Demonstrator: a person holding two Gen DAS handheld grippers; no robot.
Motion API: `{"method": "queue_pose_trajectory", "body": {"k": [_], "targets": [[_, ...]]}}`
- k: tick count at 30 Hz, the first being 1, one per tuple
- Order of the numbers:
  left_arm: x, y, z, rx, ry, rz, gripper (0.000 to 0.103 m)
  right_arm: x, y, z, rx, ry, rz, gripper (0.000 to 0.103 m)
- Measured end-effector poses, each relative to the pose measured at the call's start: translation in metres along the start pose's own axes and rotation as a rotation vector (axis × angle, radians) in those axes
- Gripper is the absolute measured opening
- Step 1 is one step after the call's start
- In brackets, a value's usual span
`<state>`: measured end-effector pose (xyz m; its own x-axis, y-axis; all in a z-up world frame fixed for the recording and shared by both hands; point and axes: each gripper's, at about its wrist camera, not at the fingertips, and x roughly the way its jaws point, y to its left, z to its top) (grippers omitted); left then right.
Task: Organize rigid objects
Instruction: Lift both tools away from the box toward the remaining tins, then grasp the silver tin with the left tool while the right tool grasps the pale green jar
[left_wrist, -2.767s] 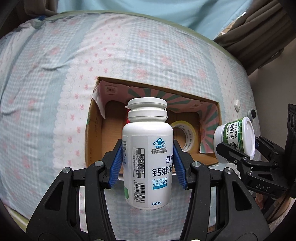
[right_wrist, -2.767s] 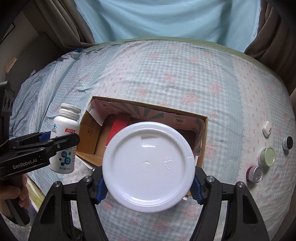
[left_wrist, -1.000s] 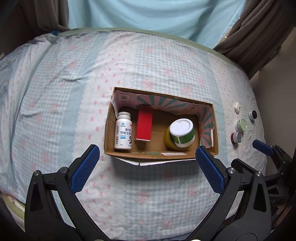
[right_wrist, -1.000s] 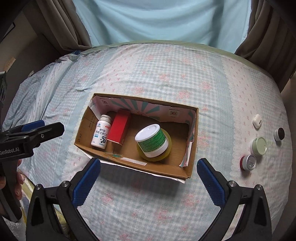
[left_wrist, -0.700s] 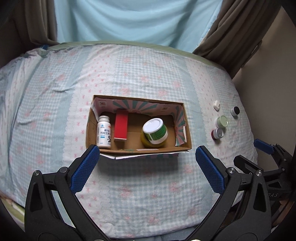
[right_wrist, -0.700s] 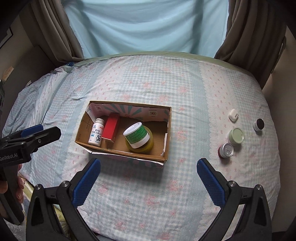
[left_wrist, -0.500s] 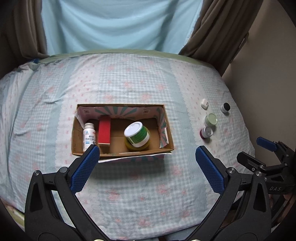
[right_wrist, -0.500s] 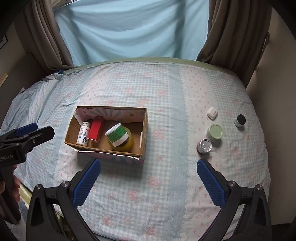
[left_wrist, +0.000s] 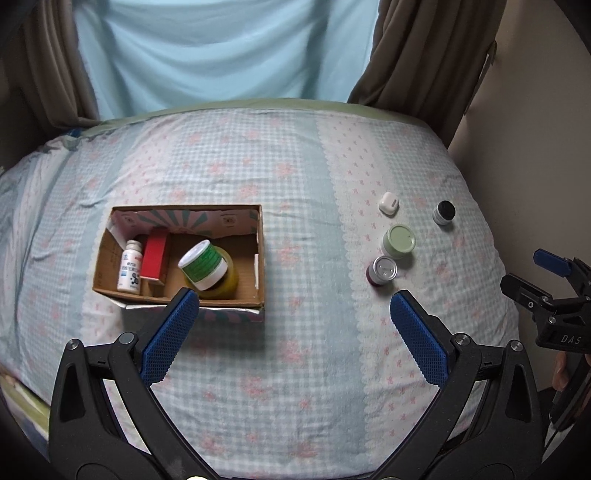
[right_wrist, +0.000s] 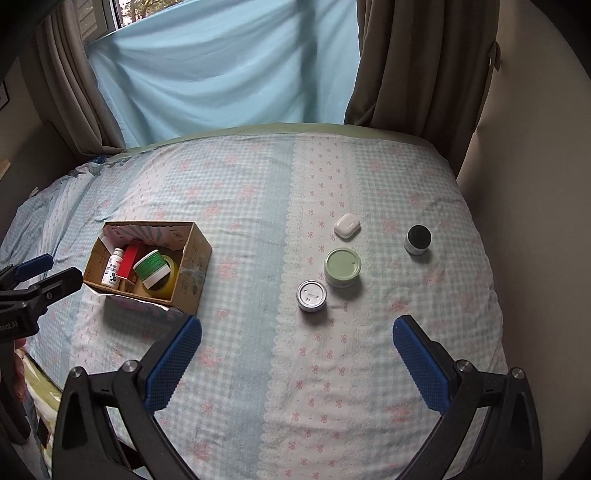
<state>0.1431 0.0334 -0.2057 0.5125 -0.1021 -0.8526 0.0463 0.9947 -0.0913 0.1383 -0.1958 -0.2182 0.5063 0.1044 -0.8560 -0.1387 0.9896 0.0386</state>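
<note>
A cardboard box (left_wrist: 260, 258) (right_wrist: 195, 266) sits on the bed at the left. In it stand a white pill bottle (left_wrist: 130, 266), a red box (left_wrist: 155, 254) and a green-labelled white jar (left_wrist: 203, 264) resting on a yellow tape roll (left_wrist: 227, 282). To the right on the bedspread lie a silver-lidded tin (right_wrist: 311, 295), a pale green jar (right_wrist: 342, 266), a white earbud case (right_wrist: 347, 225) and a black-lidded jar (right_wrist: 418, 239). My left gripper (left_wrist: 295, 336) is open and empty, held above the bed near the box. My right gripper (right_wrist: 297, 360) is open and empty, in front of the small jars.
The bed has a checked blue and pink spread (right_wrist: 258, 206). A blue curtain (right_wrist: 221, 70) and brown drapes (right_wrist: 413, 74) hang behind it. A wall (right_wrist: 535, 184) runs close along the bed's right edge.
Both grippers let go of the pill bottle and the green-labelled jar, which now stand in the box. Both have pulled back and up, and the view has shifted right toward the small jars.
</note>
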Motion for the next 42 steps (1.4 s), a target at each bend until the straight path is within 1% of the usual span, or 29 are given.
{"method": "queue_pose_trajectory", "body": {"k": [3,6,10,15,18,20,24,25,26,27,31,34,35,36,38,39,40,41,42], "targets": [[0.018,-0.03,-0.002,-0.004,0.018,0.005,0.103,0.014,-0.031,0.005,-0.072,0.01,0.01,0.103],[0.038,-0.055,-0.004,0.002,0.017,-0.033,0.103,0.029,-0.057,0.011,-0.126,0.015,0.027,0.103],[0.089,-0.088,-0.014,0.07,0.05,-0.04,0.103,0.058,-0.084,0.012,-0.197,-0.027,0.061,0.103],[0.171,-0.119,-0.036,0.151,0.067,-0.063,0.103,0.119,-0.103,0.005,-0.282,-0.056,0.094,0.103],[0.219,-0.134,-0.049,0.203,0.075,-0.052,0.103,0.157,-0.111,0.0,-0.327,-0.074,0.137,0.103],[0.246,-0.142,-0.055,0.231,0.072,-0.043,0.103,0.184,-0.111,-0.004,-0.37,-0.071,0.139,0.103],[0.291,-0.151,-0.06,0.261,0.067,-0.056,0.102,0.237,-0.11,-0.011,-0.431,-0.055,0.163,0.103],[0.3,-0.152,-0.061,0.268,0.069,-0.059,0.1,0.249,-0.109,-0.012,-0.442,-0.049,0.174,0.099],[0.309,-0.154,-0.062,0.274,0.069,-0.063,0.094,0.26,-0.106,-0.013,-0.453,-0.042,0.184,0.096],[0.316,-0.155,-0.062,0.278,0.071,-0.071,0.09,0.27,-0.105,-0.014,-0.463,-0.037,0.19,0.095],[0.334,-0.159,-0.059,0.286,0.069,-0.093,0.085,0.296,-0.096,-0.013,-0.511,-0.043,0.226,0.092],[0.337,-0.163,-0.054,0.29,0.044,-0.099,0.084,0.307,-0.088,-0.01,-0.545,-0.056,0.234,0.091],[0.337,-0.164,-0.052,0.288,0.038,-0.106,0.082,0.309,-0.087,-0.008,-0.548,-0.057,0.239,0.088],[0.338,-0.165,-0.051,0.285,0.038,-0.112,0.075,0.311,-0.086,-0.006,-0.549,-0.055,0.244,0.085],[0.34,-0.168,-0.048,0.285,0.038,-0.107,0.068,0.315,-0.084,-0.004,-0.548,-0.049,0.253,0.078],[0.34,-0.169,-0.046,0.286,0.034,-0.104,0.063,0.317,-0.084,-0.003,-0.549,-0.047,0.256,0.075],[0.34,-0.169,-0.045,0.285,0.032,-0.102,0.058,0.318,-0.083,-0.002,-0.551,-0.041,0.264,0.069],[0.341,-0.169,-0.043,0.282,0.03,-0.101,0.052,0.319,-0.081,-0.001,-0.55,-0.037,0.27,0.066],[0.341,-0.169,-0.042,0.28,0.032,-0.105,0.05,0.319,-0.081,-0.001,-0.551,-0.039,0.267,0.066]]}}
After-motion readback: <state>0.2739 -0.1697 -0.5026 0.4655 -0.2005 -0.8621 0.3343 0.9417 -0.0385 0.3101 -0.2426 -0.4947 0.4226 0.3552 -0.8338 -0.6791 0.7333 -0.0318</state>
